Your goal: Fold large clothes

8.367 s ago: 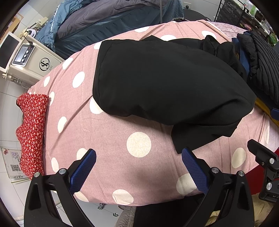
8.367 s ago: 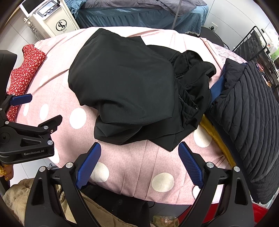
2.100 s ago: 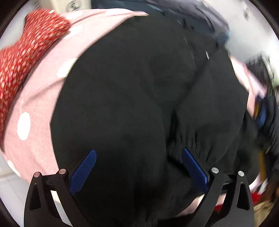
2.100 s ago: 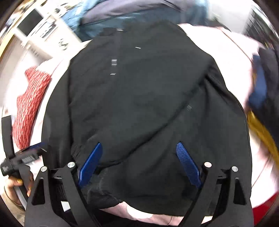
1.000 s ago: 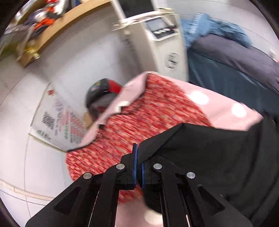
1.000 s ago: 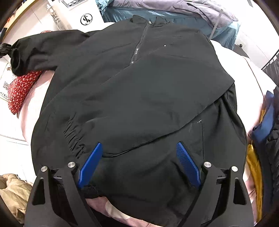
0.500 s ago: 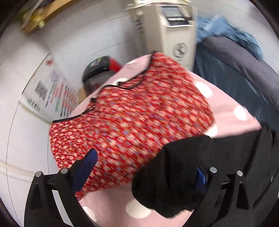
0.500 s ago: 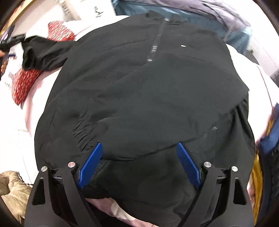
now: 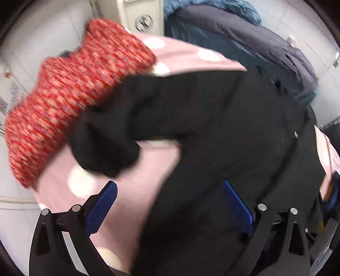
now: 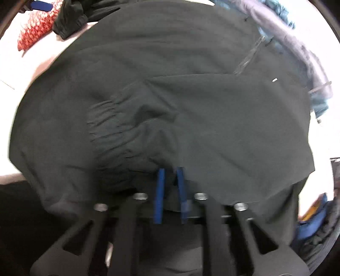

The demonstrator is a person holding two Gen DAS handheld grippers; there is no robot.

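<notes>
A large black jacket (image 10: 191,102) lies spread over the pink polka-dot bed (image 9: 131,174). In the left wrist view the jacket (image 9: 233,131) fills the right side, and its left sleeve (image 9: 119,131) lies loose on the bed with the cuff toward the red cloth. My left gripper (image 9: 167,189) is open and empty above the bed, near the jacket's side edge. My right gripper (image 10: 171,172) is shut on the jacket's gathered hem (image 10: 119,135), with black fabric pinched between the blue pads.
A red patterned cloth (image 9: 70,93) lies on the bed's left end, also visible in the right wrist view (image 10: 36,29). A white machine (image 9: 140,17) stands behind it. A second bed with dark and blue bedding (image 9: 244,42) is beyond. Dark blue clothes (image 10: 314,225) lie at the right.
My left gripper let go of the sleeve, opened, and swung back toward the jacket body. My right gripper moved down to the hem and closed on it.
</notes>
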